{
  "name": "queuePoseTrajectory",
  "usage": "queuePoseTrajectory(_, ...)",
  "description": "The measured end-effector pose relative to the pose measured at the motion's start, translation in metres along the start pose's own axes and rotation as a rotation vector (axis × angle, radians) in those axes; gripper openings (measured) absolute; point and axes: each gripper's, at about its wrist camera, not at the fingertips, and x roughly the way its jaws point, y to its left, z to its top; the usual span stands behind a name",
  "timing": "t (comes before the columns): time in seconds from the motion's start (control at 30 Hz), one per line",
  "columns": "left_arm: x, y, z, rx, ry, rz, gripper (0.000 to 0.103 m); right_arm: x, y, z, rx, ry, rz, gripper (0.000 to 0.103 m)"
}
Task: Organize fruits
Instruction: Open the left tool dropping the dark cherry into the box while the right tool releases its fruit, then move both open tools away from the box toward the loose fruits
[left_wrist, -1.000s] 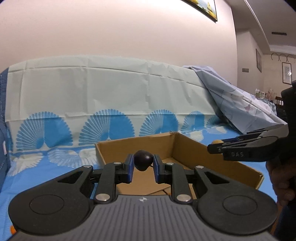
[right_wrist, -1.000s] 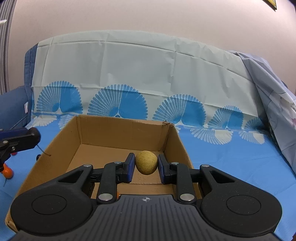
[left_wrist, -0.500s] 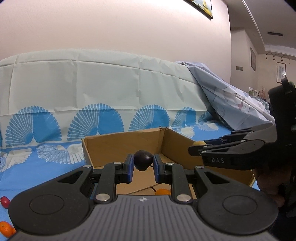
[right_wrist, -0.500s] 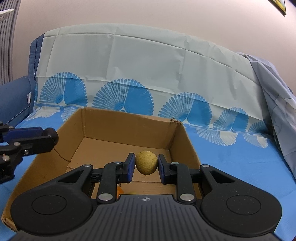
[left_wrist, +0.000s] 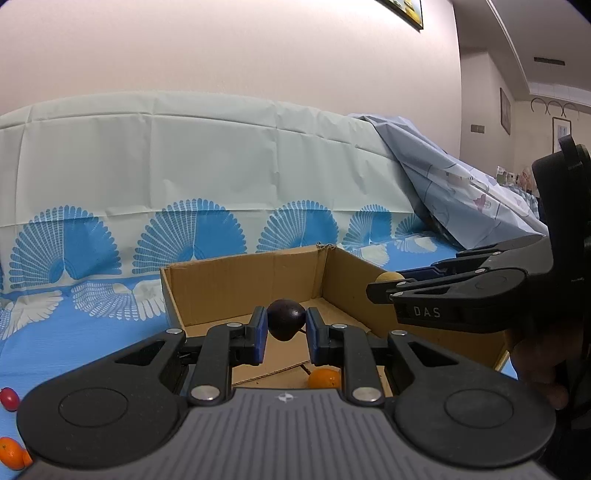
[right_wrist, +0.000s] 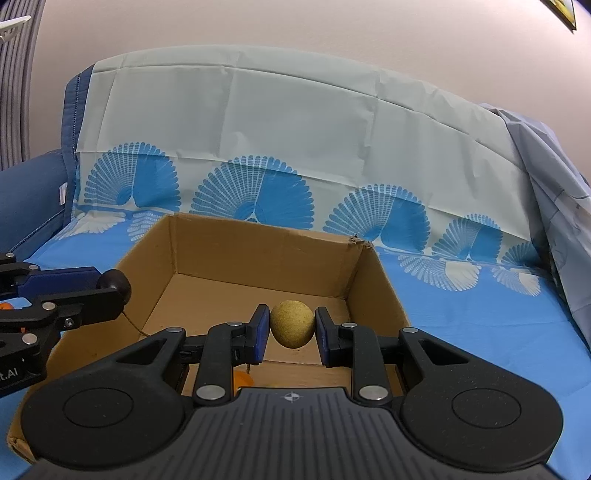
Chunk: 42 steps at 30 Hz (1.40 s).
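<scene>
A pale plastic cloth printed with blue fan shapes (right_wrist: 280, 147) covers the couch seat and back. A grey-blue patterned sheet (left_wrist: 454, 195) drapes beside it. A framed picture (left_wrist: 406, 11) hangs on the pinkish wall (left_wrist: 221, 48).

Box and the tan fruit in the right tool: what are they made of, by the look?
Box: corrugated cardboard, matte brown, going by the raw cut edges, fold creases and a frayed corner. Tan fruit, held between the right tool's pads: dull, finely speckled, grainy skin with no shine; real or imitation cannot be told.
</scene>
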Motion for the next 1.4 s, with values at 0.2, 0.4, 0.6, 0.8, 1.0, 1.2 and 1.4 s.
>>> queuePoseTrajectory(0.2, 0.0, 0.0, 0.0, -0.001, 0.0, 0.001, 0.024, 0.001, 0.001, 0.0, -0.006, 0.0, 0.009, 0.027)
queuePoseTrajectory(0.4, 0.0, 0.0, 0.0, -0.001, 0.0, 0.0, 0.024, 0.002, 0.0, 0.001, -0.013, 0.001, 0.019, 0.027)
queuePoseTrajectory(0.6, 0.0, -0.001, 0.001, -0.001, -0.002, -0.003, 0.024, 0.003, 0.001, 0.001, -0.018, 0.0, 0.023, 0.027)
queuePoseTrajectory(0.8, -0.001, -0.001, 0.0, -0.002, -0.002, -0.008, 0.024, 0.003, 0.001, 0.001, -0.019, 0.002, 0.023, 0.027)
queuePoseTrajectory(1.0, -0.001, -0.001, 0.001, 0.009, -0.005, 0.012, 0.051, 0.005, 0.003, 0.002, -0.02, 0.01, 0.007, 0.052)
queuePoseTrajectory(1.2, -0.002, 0.005, 0.002, -0.01, -0.01, 0.052, 0.052, 0.006, 0.005, 0.003, -0.009, 0.006, -0.007, 0.057)
queuePoseTrajectory(1.4, -0.012, 0.013, -0.001, 0.0, -0.047, 0.107, 0.067, 0.002, 0.012, 0.004, -0.009, -0.018, -0.035, 0.057)
